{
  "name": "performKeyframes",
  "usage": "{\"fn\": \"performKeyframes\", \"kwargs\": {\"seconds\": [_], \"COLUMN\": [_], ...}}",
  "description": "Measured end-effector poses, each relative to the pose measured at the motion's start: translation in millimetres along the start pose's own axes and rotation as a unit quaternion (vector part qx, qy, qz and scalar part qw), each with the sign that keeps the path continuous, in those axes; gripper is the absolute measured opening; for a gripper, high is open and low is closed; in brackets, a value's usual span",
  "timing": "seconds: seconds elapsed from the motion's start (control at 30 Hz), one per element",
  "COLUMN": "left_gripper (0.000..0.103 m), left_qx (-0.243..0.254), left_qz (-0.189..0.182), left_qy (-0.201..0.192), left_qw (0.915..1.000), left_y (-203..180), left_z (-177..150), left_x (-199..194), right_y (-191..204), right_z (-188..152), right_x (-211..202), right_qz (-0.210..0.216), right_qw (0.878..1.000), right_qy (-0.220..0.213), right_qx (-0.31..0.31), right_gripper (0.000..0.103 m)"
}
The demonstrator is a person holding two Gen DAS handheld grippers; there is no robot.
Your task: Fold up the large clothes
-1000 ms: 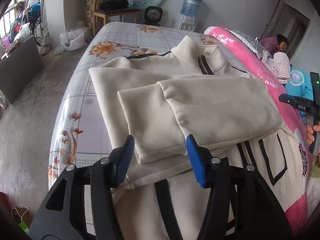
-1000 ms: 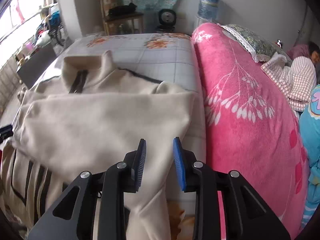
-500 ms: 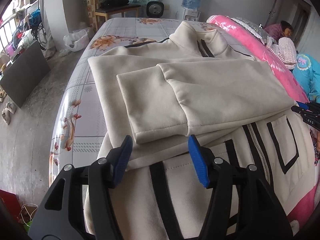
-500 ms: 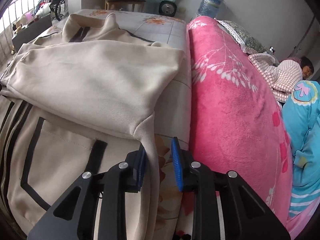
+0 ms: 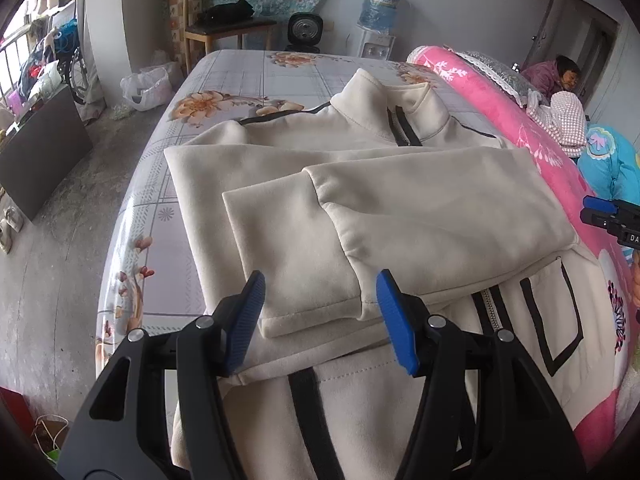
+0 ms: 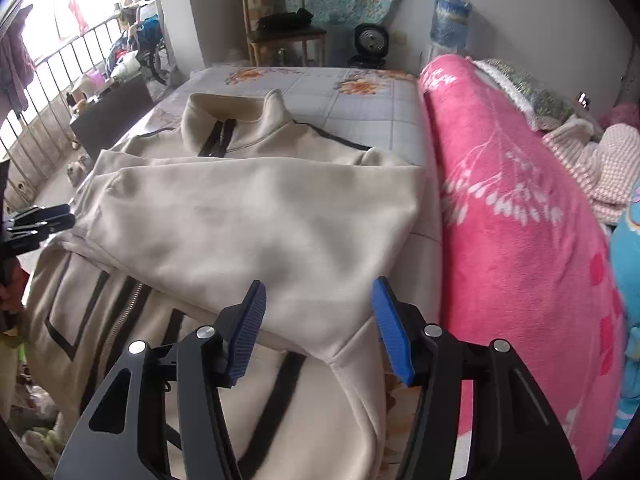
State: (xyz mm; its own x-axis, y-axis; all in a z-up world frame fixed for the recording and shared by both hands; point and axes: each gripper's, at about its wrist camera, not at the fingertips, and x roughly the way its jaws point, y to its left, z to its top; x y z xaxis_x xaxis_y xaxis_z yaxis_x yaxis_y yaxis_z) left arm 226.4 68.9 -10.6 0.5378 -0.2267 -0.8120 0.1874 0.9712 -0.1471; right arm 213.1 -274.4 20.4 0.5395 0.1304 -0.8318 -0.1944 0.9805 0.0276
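Observation:
A large beige jacket (image 5: 400,208) with black trim lies face up on the bed, collar at the far end, both sleeves folded across its chest. My left gripper (image 5: 320,280) hangs open just above the upper sleeve's cuff (image 5: 304,312), pads clear of the cloth. In the right wrist view the same jacket (image 6: 260,220) fills the left half. My right gripper (image 6: 318,286) hovers over the folded sleeve's right corner, its jaws opening, with cloth below them and nothing pinched. Each gripper shows at the other view's edge: the right gripper (image 5: 612,216), the left gripper (image 6: 36,220).
The bed has a grey floral sheet (image 5: 248,76). A rolled pink blanket (image 6: 520,240) runs along its right side, with a person (image 5: 560,76) lying beyond it. A wooden chair (image 5: 224,20), a small fan (image 5: 306,32) and a water dispenser (image 5: 378,24) stand behind the bed. Concrete floor lies on the left.
My right gripper's jaws, nearly shut at the jacket's right side edge, have spread wide and let the cloth go. My left gripper stays open over the cuff.

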Motion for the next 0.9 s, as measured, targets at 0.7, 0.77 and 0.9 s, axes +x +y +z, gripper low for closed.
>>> {"fn": "performKeyframes", "kwargs": {"seconds": [0.7,0.77,0.9], "left_gripper": [0.064,0.067,0.072], "left_qx": [-0.044,-0.049,-0.065], "left_qz": [-0.012,-0.006,0.006], "left_qy": [-0.022,-0.026,-0.025], "left_qw": [0.9987,0.9984,0.9976], "left_y": [21,24,33], "left_z": [-24,-39,-83], "left_x": [-38,-53,-82], "right_y": [23,34,59], "right_z": [-13,-28,-70], "right_x": [26,26,-1], "right_qz": [0.005,-0.005,0.030], "right_qw": [1.000,1.000,0.999], "right_qy": [0.012,0.024,0.013], "right_qx": [0.014,0.011,0.012], "right_gripper": [0.078,0.078,0.078]}}
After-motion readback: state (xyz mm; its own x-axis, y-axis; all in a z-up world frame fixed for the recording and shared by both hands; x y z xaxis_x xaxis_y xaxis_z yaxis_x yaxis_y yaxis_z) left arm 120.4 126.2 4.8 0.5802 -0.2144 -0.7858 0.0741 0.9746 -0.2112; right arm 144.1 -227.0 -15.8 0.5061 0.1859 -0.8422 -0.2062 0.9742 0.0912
